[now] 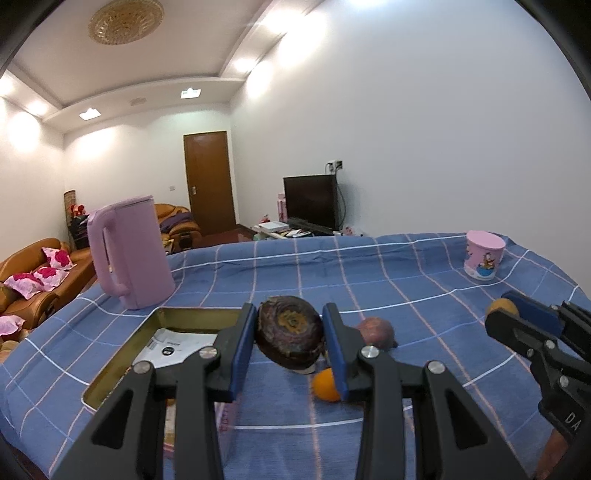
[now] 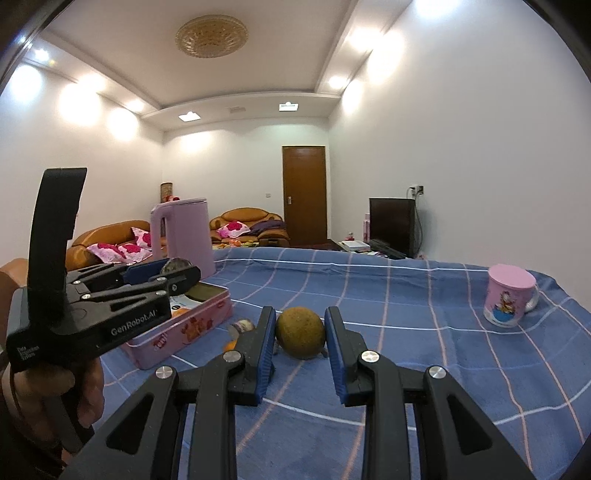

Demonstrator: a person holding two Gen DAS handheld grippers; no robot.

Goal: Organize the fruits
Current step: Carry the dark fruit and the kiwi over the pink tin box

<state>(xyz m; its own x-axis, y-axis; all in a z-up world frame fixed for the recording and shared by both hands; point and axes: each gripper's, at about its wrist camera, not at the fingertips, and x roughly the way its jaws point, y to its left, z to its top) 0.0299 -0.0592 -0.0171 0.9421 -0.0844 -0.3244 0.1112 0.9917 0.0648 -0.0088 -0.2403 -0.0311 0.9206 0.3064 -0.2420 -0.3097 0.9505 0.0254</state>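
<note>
A home living room: leather sofas with floral cushions at mid left, a wooden door at the centre, a television at right, ornate ceiling medallion at top.

The cloth is soft and matt. The tin is shiny metal. The jug is smooth plastic.

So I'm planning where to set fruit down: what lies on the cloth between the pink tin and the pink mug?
In the right wrist view, between the pink tin and pink mug there is only bare blue checked cloth.
</note>
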